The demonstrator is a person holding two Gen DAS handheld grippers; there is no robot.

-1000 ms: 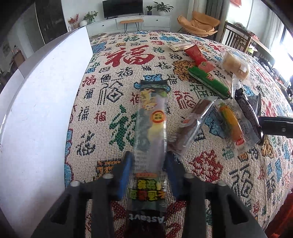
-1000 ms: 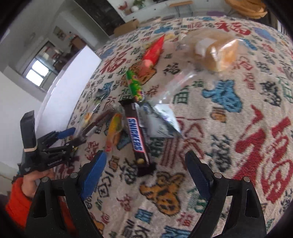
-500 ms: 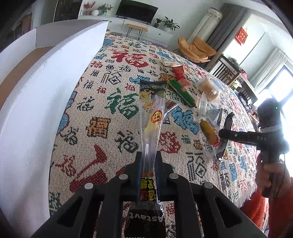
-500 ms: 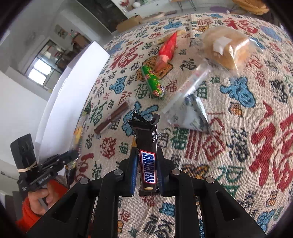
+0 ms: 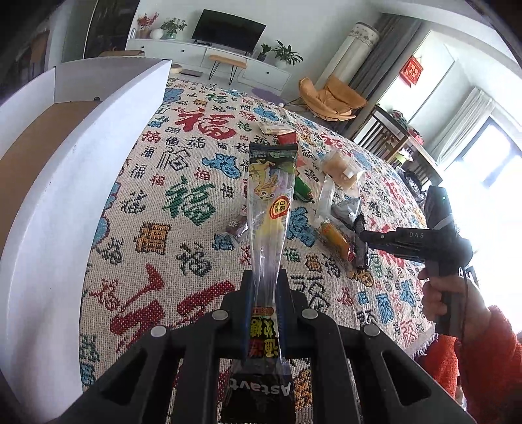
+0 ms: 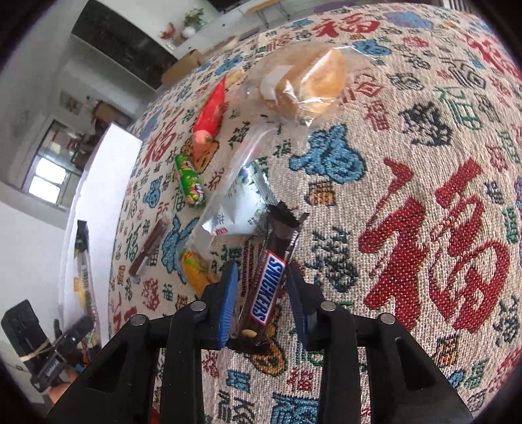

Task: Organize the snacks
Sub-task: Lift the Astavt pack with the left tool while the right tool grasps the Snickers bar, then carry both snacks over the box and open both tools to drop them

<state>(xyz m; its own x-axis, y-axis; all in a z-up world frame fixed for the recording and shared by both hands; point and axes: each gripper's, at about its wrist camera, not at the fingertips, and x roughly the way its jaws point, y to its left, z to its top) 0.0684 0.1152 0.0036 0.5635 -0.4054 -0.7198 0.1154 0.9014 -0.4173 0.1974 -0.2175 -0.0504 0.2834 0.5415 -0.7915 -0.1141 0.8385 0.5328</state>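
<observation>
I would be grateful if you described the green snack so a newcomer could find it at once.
On the patterned tablecloth, look toward the white box side of the scattered snacks. The green snack lies just below the red packet; it is the only bright green wrapper there.

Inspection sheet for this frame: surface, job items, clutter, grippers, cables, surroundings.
Surface: patterned cloth with woven characters, covering the table.
Job's things: long clear packet; Snickers bar; white box at the cloth's edge.
Clutter: loose snacks on the cloth: bagged bread, red packet, green packet, brown bar, silver pouch, orange packet.
Grippers: left gripper is shut on the long clear packet and holds it clear of the cloth. The right gripper has its jaws opening, with the Snickers bar between them.
Cables: thin dark cord beside the right gripper's handle.
Surroundings: living room with a TV and an orange chair.
</observation>
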